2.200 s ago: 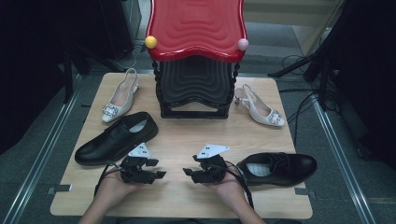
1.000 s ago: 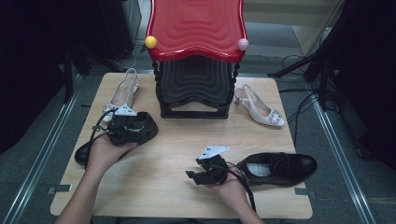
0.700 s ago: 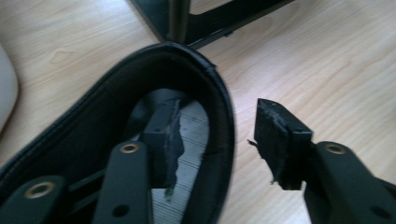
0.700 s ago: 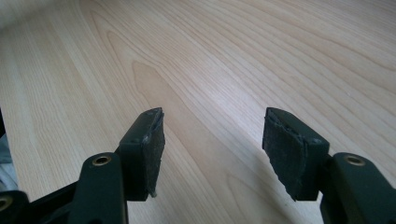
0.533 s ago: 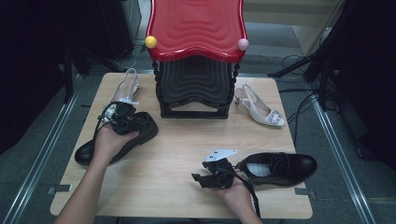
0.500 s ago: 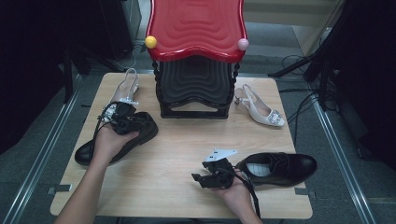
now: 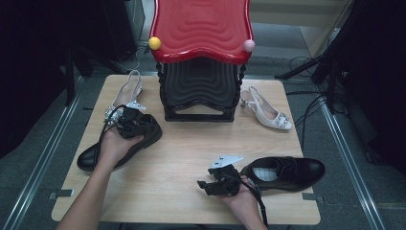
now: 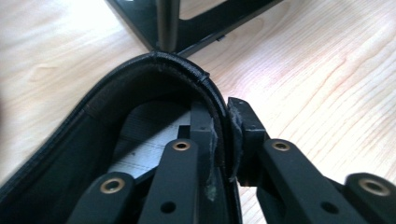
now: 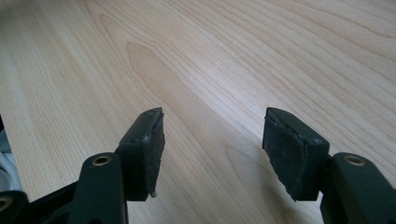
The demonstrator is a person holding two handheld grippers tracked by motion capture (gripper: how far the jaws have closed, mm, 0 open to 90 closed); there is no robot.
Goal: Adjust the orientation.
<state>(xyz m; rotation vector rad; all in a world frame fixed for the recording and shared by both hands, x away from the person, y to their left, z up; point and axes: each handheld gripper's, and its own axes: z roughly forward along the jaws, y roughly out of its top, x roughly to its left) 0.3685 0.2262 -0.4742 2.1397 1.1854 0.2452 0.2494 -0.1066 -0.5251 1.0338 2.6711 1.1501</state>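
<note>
Four shoes lie on the pale wooden desk (image 7: 182, 158) around a red-topped black ribbed stand (image 7: 200, 57). Your left gripper (image 7: 130, 120) is clamped on the heel rim of the black leather shoe at the desk's left (image 7: 112, 146), one jaw inside, one outside. Your right gripper (image 7: 207, 184) hovers with jaws spread apart over bare wood, just beside the black lace-up shoe at the right (image 7: 287, 171). Two cream slingback heels (image 7: 268, 110) flank the stand.
</note>
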